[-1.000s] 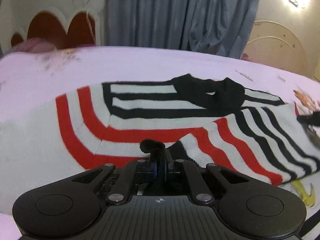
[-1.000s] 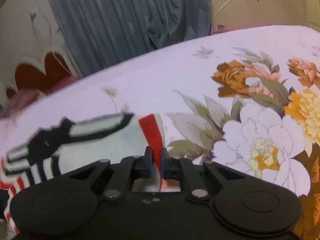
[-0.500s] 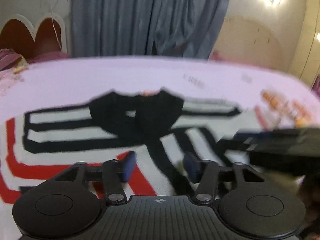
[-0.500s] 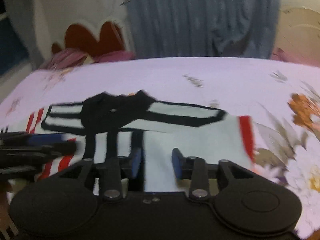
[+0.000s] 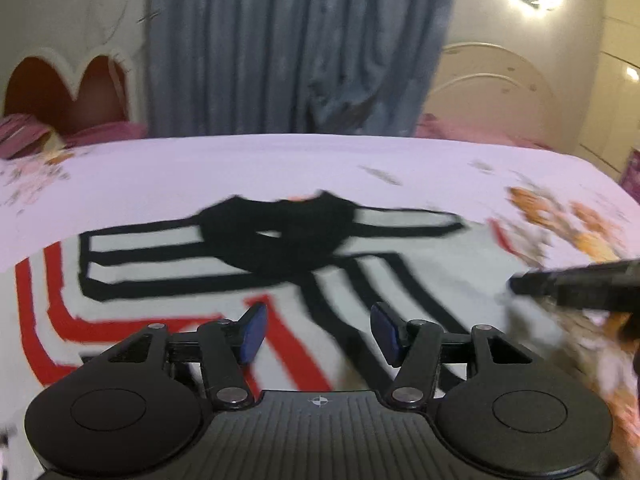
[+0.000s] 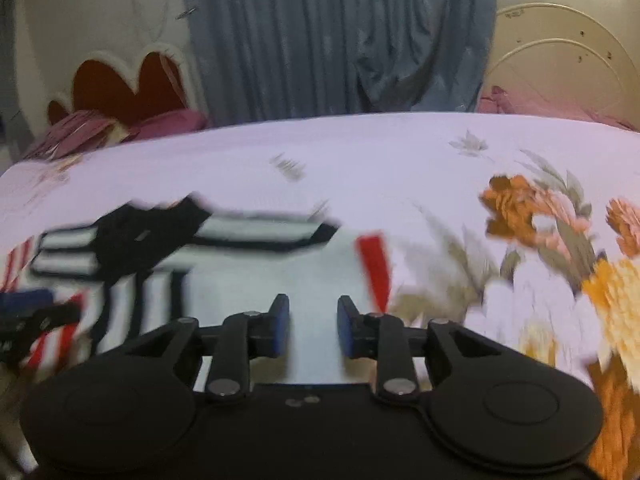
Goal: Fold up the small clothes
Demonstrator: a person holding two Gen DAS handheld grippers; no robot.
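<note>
A small white sweater (image 5: 168, 268) with black and red stripes and a black collar (image 5: 280, 236) lies folded on the bed. My left gripper (image 5: 316, 330) is open and empty, just above the sweater's near edge. My right gripper (image 6: 312, 330) is open and empty over the white right part of the sweater (image 6: 260, 276). The right gripper's black finger (image 5: 576, 284) shows at the right in the left wrist view. The left gripper's finger (image 6: 36, 312) shows at the left in the right wrist view. Both views are motion-blurred.
The bed has a pale pink sheet (image 6: 360, 160) with large orange and white flowers (image 6: 540, 216) at the right. A grey-blue curtain (image 5: 296, 48) and a headboard with heart shapes (image 5: 68, 88) stand behind, with pink pillows (image 6: 160, 128).
Both grippers have let go of the sweater and opened. They have pulled back and turned toward the middle of the folded sweater. The sleeve parts now lie over the body.
</note>
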